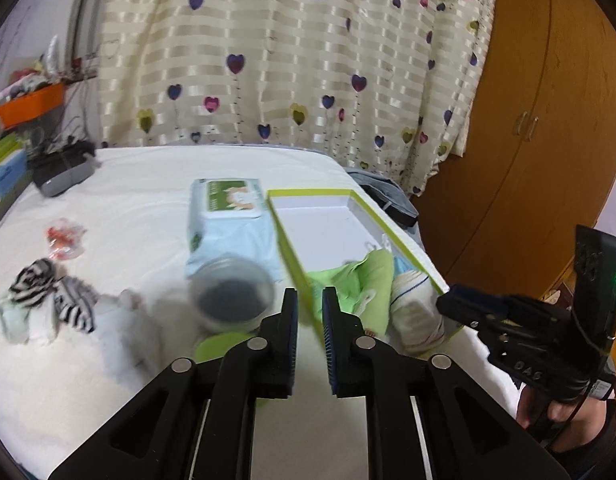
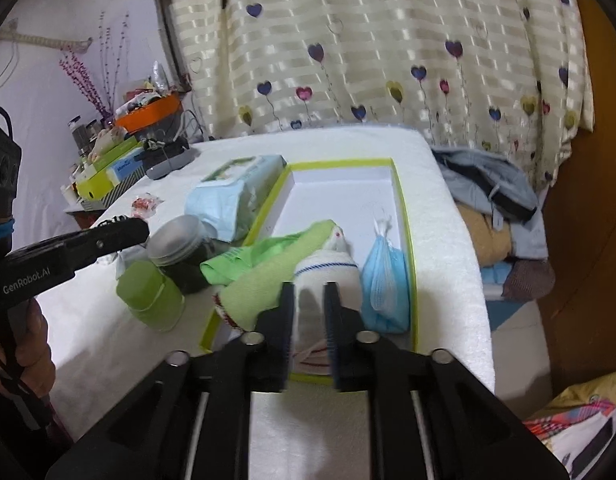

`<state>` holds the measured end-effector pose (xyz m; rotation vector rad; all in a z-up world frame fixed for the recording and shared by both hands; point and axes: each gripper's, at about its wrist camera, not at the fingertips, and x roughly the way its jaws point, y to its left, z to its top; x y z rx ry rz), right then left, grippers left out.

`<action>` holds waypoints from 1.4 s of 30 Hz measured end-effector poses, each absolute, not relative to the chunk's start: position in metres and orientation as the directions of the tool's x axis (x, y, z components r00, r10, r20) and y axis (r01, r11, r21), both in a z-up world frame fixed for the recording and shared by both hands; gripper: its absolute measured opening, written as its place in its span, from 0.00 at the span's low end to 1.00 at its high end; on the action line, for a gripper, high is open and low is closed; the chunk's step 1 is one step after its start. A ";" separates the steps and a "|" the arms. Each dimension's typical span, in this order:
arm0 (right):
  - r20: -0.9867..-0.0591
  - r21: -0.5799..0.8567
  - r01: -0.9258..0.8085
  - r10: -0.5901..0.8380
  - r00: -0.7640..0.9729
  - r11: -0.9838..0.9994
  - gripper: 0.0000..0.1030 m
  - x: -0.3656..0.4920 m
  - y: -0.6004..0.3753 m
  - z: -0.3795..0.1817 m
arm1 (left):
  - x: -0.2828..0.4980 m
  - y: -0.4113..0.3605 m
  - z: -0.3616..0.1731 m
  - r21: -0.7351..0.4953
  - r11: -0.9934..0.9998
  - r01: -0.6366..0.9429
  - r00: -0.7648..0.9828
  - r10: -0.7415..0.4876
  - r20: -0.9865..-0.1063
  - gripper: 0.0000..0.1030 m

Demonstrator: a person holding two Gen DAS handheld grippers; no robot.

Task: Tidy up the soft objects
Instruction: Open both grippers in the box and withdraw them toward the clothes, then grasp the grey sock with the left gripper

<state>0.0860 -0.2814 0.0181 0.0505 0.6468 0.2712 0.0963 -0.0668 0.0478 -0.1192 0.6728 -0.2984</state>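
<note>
A white box with a lime-green rim [image 1: 284,236] [image 2: 405,216] lies on the white table. In it are a green cloth [image 2: 264,268] [image 1: 371,276], a white rolled sock [image 2: 327,276] [image 1: 415,300] and a blue face mask [image 2: 383,280]. My left gripper [image 1: 309,300] is open and empty, its fingers straddling the box's near left rim. My right gripper [image 2: 309,300] is open, its fingers on either side of the white sock above the box's front end. Black-and-white striped socks [image 1: 52,292] lie at the left.
A wet-wipes pack [image 1: 228,208] [image 2: 236,196], a jar with a grey lid [image 1: 232,288] [image 2: 180,240] and a green cup [image 2: 152,296] sit left of the box. A red-printed wrapper [image 1: 64,240] lies further left. Clothes [image 2: 495,192] are piled right of the table.
</note>
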 end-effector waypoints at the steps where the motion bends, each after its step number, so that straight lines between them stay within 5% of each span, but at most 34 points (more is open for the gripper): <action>1: -0.577 0.129 -0.241 0.271 0.770 0.962 0.35 0.082 -0.278 0.020 | 0.092 -0.061 0.048 -0.206 0.952 0.225 0.747 -0.304 -0.591 0.20; 3: -0.563 0.129 -0.257 0.284 0.776 0.958 0.54 0.077 -0.274 0.023 | 0.082 -0.050 0.048 -0.204 0.958 0.202 0.760 -0.285 -0.585 0.24; 42: -0.591 0.061 -0.507 0.440 0.676 0.860 0.54 0.052 -0.152 0.034 | 0.040 0.056 0.010 -0.281 0.960 -0.019 0.758 -0.170 -0.629 0.37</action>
